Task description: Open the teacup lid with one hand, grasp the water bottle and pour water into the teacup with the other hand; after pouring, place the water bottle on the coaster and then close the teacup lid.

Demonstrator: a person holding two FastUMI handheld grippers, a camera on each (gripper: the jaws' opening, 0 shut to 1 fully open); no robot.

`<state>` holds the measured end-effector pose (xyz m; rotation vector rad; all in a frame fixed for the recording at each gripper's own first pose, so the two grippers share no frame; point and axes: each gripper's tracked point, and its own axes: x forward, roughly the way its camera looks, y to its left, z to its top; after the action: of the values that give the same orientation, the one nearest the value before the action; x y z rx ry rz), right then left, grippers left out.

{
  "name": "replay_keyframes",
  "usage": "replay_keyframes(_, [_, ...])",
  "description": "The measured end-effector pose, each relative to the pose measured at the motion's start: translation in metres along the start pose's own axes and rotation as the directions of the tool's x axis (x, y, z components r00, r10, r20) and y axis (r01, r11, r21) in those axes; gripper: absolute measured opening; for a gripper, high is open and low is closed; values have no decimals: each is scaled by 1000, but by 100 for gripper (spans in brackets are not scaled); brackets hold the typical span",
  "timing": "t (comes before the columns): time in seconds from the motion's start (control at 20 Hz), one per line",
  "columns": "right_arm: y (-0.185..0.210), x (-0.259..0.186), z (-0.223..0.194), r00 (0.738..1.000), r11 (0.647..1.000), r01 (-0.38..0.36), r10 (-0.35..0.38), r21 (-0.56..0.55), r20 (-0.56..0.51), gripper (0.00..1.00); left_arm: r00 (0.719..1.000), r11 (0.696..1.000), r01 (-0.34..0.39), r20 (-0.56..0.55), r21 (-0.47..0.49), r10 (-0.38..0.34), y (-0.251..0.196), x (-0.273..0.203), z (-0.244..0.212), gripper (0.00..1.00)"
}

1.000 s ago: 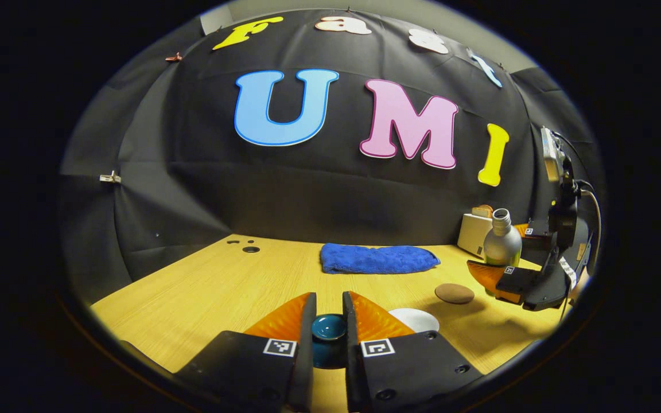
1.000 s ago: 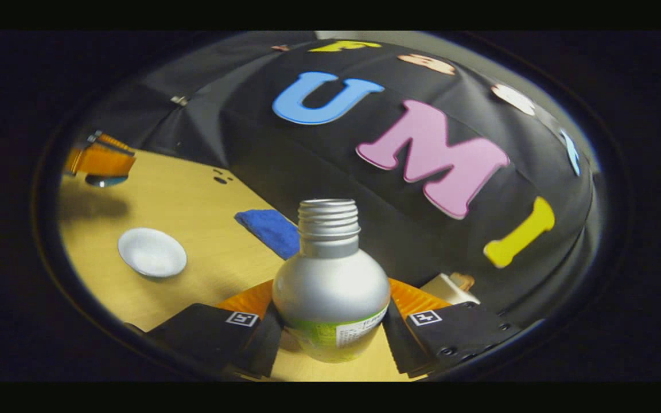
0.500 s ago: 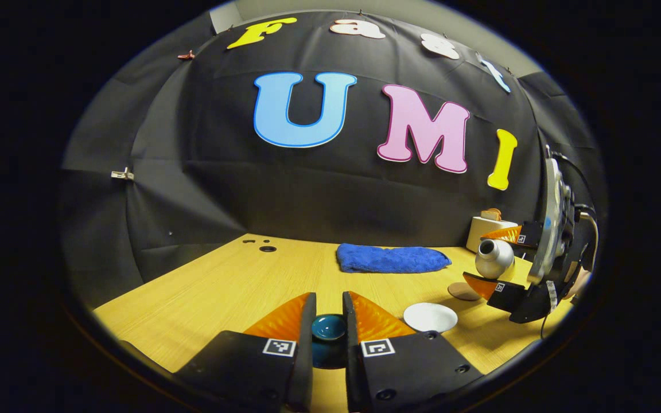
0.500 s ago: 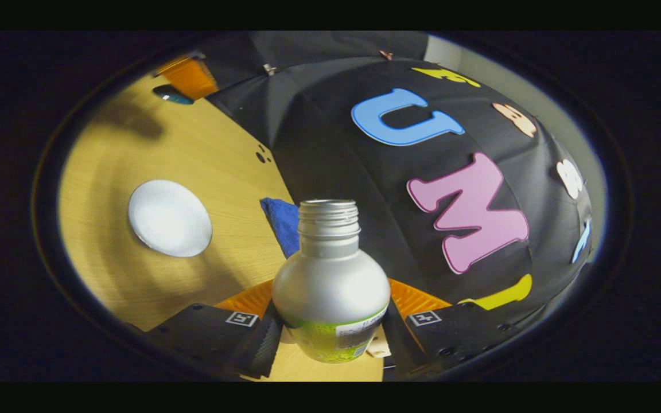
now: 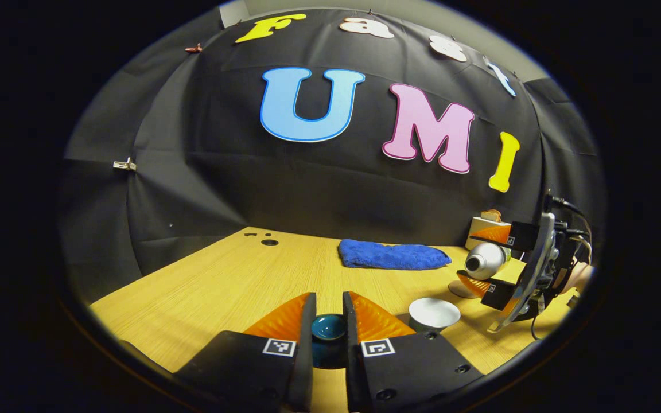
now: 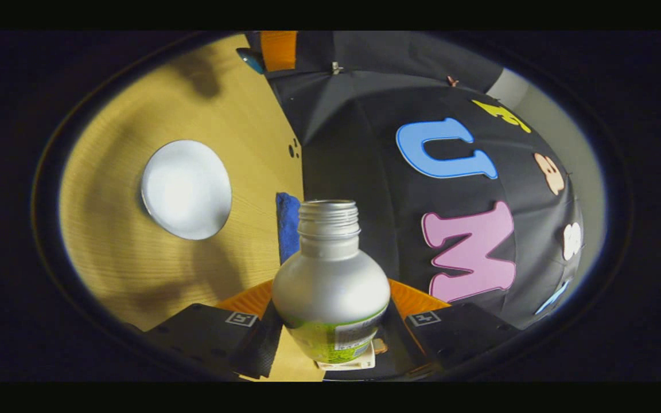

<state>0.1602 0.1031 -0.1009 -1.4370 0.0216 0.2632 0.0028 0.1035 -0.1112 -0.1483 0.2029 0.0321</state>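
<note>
My left gripper (image 5: 328,298) is shut on the teal teacup lid (image 5: 329,327) and holds it above the wooden table (image 5: 221,287). The white teacup (image 5: 434,312) stands uncovered just right of it; in the right gripper view the teacup (image 6: 186,189) appears as a white disc at upper left. My right gripper (image 6: 331,299) is shut on the silver water bottle (image 6: 330,269), whose mouth has no cap. In the left gripper view the bottle (image 5: 482,261) lies almost level, mouth pointing left, above and right of the cup. I see no stream of water. The brown coaster (image 5: 457,289) lies partly hidden below the bottle.
A folded blue cloth (image 5: 392,256) lies near the back wall. Behind the right gripper stands a small white box (image 5: 482,222). Small dark holes (image 5: 269,242) mark the table's far left. The left gripper (image 6: 277,49) with the lid shows far off in the right gripper view.
The right gripper has tipped the bottle from upright to nearly level and carried it closer to the teacup. The left gripper still holds the lid in about the same place.
</note>
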Motion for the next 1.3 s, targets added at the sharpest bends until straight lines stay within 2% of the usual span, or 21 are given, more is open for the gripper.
replay_keyframes(0.15, [7,3,0,1000,1000,-21,21,-2,6,80,1000,1000,6,0,3,-6,-1,0,0,27])
replay_keyframes(0.35, [13,6,1,999,994,-29,31,-101,17,79,1000,1000,12,-11,0,-12,-1,2,-4,27])
replay_keyframes(0.4, [17,7,1,999,993,-39,41,-115,19,80,1000,1000,17,-16,-1,-17,-2,1,-5,24])
replay_keyframes(0.55, [20,7,1,999,985,-40,45,-169,28,80,999,1000,23,-23,-5,-24,-4,1,-8,30])
replay_keyframes(0.6, [20,8,2,999,980,-34,41,-196,32,80,999,1000,24,-26,-8,-24,-3,1,-9,27])
replay_keyframes(0.7, [22,8,4,998,969,-28,40,-244,43,79,999,1000,26,-32,-13,-26,-3,2,-12,27])
replay_keyframes(0.75, [22,10,3,998,964,-26,40,-263,48,80,999,999,29,-36,-14,-30,-4,3,-13,24])
replay_keyframes(0.8, [22,12,3,998,958,-24,41,-286,51,80,999,999,32,-40,-15,-33,-4,3,-15,27])
replay_keyframes(0.85, [21,12,4,998,952,-24,41,-304,52,80,999,999,35,-41,-14,-35,-5,3,-15,24])
replay_keyframes(0.9, [24,12,3,997,949,-26,45,-314,54,80,998,999,36,-43,-13,-37,-5,3,-16,27])
replay_keyframes(1.05, [26,12,2,996,944,-45,68,-326,60,80,998,999,39,-47,-12,-39,-4,4,-16,27])
replay_keyframes(1.1, [24,12,5,995,939,-40,67,-341,67,79,998,999,39,-51,-12,-39,-4,4,-17,24])
replay_keyframes(1.25, [24,12,7,995,932,-33,65,-361,76,79,997,999,42,-62,-27,-44,-6,6,-21,27])
replay_keyframes(1.3, [24,13,7,995,929,-29,62,-370,77,79,997,998,45,-67,-34,-47,-6,6,-23,24])
